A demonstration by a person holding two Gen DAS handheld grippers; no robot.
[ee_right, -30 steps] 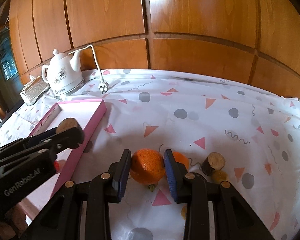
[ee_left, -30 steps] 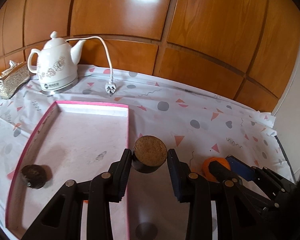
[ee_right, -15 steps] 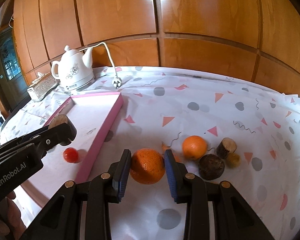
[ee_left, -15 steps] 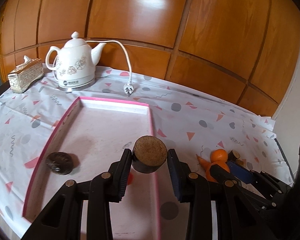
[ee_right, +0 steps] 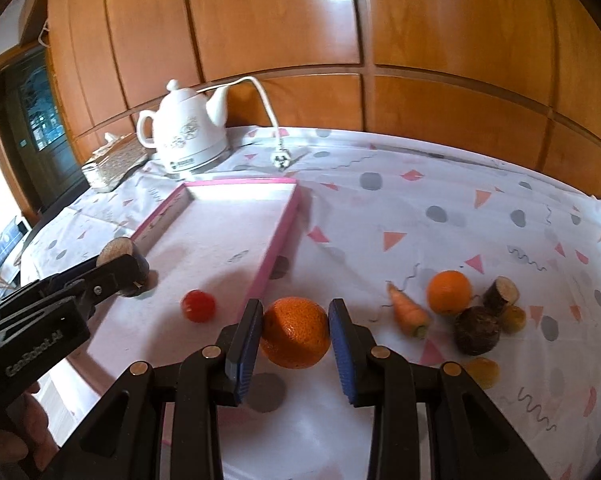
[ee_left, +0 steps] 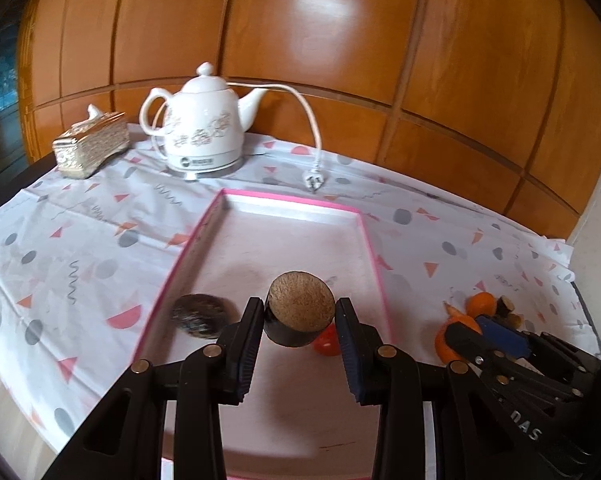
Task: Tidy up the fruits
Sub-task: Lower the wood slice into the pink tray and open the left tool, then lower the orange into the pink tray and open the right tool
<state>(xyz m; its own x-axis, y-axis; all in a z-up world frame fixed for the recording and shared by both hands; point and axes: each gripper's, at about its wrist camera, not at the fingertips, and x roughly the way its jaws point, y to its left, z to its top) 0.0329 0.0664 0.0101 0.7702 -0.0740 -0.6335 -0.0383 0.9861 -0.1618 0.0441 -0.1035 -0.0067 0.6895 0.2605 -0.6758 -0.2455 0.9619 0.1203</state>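
Observation:
My left gripper [ee_left: 300, 316] is shut on a dark brown stub with a tan cut face [ee_left: 300, 308], held above the pink-rimmed tray [ee_left: 292, 199]. Inside the tray lie a dark rough lump [ee_left: 198, 315] and a small red tomato [ee_left: 326, 342]. My right gripper [ee_right: 294, 330] is shut on a large orange [ee_right: 294, 332], held just right of the tray's rim [ee_right: 278, 240]. In the right wrist view the left gripper [ee_right: 112, 270] shows at the left with its stub [ee_right: 118, 251]. On the cloth to the right lie a carrot [ee_right: 408, 312] and a smaller orange [ee_right: 448, 292].
A white kettle [ee_left: 204, 128] with a loose cord and plug [ee_left: 313, 178] stands behind the tray, beside a gold tissue box [ee_left: 90, 146]. A second brown stub [ee_right: 500, 294], a dark lump [ee_right: 476, 330] and small yellow fruits [ee_right: 482, 372] lie at the right. Wood panels back the table.
Both grippers have travelled left across the table, each keeping its load. The left now hangs over the tray's near middle; the right has left the fruit pile and reached the tray's right rim.

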